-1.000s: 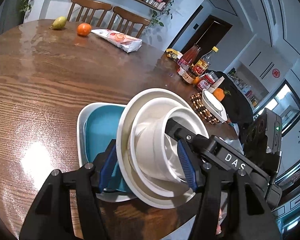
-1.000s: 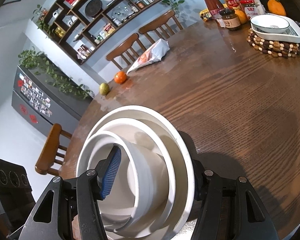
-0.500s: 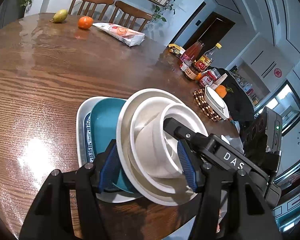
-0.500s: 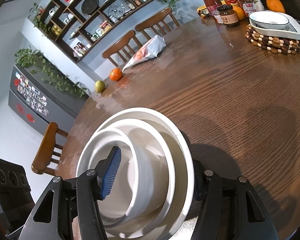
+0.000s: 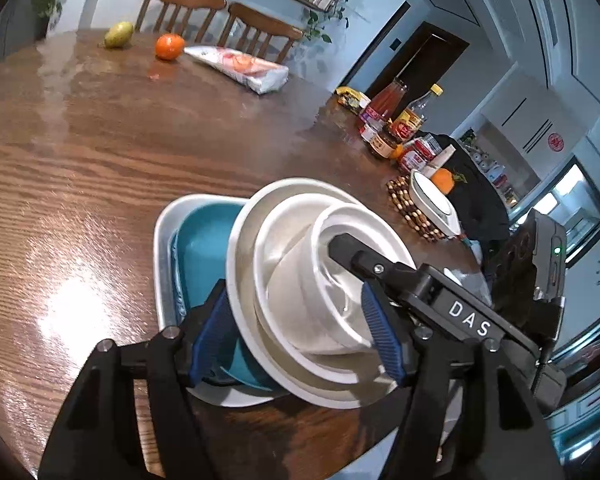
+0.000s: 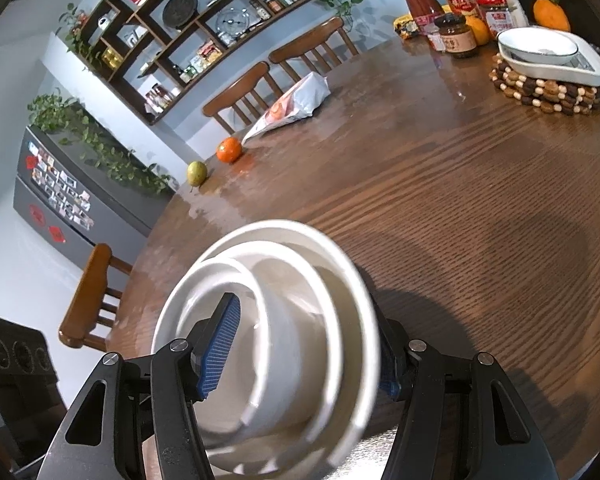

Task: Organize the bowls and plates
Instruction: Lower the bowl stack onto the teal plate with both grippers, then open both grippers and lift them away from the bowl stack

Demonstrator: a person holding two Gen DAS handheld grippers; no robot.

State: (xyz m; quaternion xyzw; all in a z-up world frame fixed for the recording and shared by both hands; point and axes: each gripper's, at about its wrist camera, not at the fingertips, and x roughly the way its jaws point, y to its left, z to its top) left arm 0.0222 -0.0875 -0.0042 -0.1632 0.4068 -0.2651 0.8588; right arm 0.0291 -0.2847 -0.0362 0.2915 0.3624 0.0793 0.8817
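A big round wooden table [image 5: 148, 148] fills a kitchen room with shelves and chairs behind it.

The left gripper [image 5: 296, 340] has its blue pads on both sides of a stack of white bowls [image 5: 320, 280], one pad under the big outer rim and one inside. It seems to be squeezing the stack. The right gripper [image 6: 300, 348] holds the same white bowls [image 6: 284, 320] from the other side, one pad inside the smallest bowl and one outside the biggest. The stack is tipped up on its side and held in the air, just over a teal plate [image 5: 204, 248] that lies in a white tray [image 5: 160, 248] on the table.

I think the job is partly done: three bowls sit inside each other, and the plate is in the tray. The stack has yet to be set down. Another white bowl [image 6: 536, 46] waits far off on a bead mat [image 6: 548, 88].

The bottom of the stack is hidden by the grippers. I cannot tell if it touches the plate.
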